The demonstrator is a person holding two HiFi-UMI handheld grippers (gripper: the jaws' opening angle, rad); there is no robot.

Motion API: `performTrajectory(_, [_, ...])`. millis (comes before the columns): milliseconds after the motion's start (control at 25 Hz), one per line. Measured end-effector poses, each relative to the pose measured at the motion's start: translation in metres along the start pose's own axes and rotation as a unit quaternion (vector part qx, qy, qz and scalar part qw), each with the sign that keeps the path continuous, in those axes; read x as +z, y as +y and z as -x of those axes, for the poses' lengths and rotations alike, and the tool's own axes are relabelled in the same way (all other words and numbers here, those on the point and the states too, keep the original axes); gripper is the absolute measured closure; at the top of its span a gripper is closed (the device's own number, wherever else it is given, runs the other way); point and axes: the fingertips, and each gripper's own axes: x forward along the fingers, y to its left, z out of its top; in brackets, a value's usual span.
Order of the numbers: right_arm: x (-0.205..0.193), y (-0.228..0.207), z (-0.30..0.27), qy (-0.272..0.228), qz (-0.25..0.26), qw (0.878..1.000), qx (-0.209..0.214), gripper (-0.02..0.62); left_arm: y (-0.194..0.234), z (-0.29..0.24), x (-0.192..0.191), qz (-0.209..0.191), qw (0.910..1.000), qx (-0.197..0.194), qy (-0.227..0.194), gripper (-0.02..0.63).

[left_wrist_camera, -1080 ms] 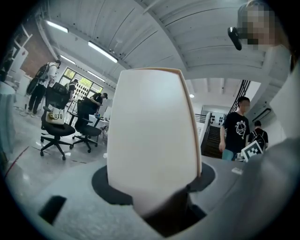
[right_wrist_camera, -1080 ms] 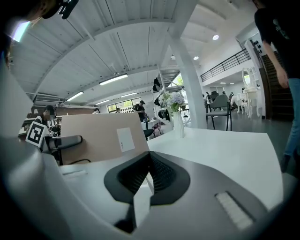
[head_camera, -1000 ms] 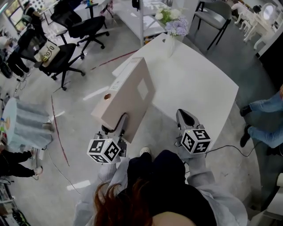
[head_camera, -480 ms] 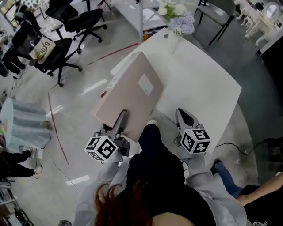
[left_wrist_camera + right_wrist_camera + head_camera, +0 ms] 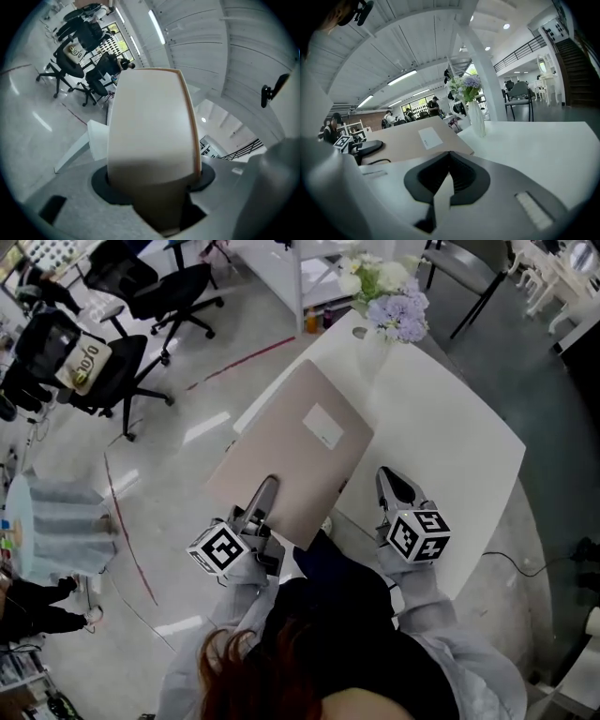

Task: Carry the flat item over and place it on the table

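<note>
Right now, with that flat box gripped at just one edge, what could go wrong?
Only the left gripper holds the flat box, by its near edge, so it might tilt or slip from the jaws. Its far corner is near the vase of flowers; pushing on could knock it.

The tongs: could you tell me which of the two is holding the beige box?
The left tongs, clamped on the beige box's near edge; the right tongs are shut with nothing between them.
</note>
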Motion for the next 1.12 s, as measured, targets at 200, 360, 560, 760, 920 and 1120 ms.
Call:
performTrajectory(200, [0.006, -0.017, -0.043, 0.009, -0.012, 1.000, 0.003, 0.586, 0.029, -0.043, 0.009, 0.027, 0.9995, 0.012, 0.011, 0.322])
performTrajectory(360, [0.005, -0.024, -0.059, 0.021, -0.020, 1.000, 0.000, 0.586, 0.047, -0.066, 0.014, 0.075, 0.9970, 0.010, 0.011, 0.322])
performTrajectory(560, [0.003, -0.034, -0.073, 0.031, -0.031, 0.999, -0.011, 0.586, 0.065, -0.090, 0.016, 0.149, 0.9888, 0.007, 0.008, 0.319])
performTrajectory(760, [0.001, -0.047, -0.083, 0.029, -0.040, 0.999, -0.020, 0.586, 0.081, -0.113, 0.008, 0.184, 0.9825, 0.016, 0.022, 0.319])
performTrajectory(920, [0.002, -0.048, -0.095, 0.031, -0.047, 0.998, -0.015, 0.586, 0.094, -0.127, 0.000, 0.211, 0.9759, 0.042, 0.035, 0.318])
performTrajectory(1120, [0.003, -0.051, -0.108, 0.030, -0.058, 0.998, -0.009, 0.586, 0.110, -0.131, -0.002, 0.227, 0.9695, 0.080, 0.046, 0.300])
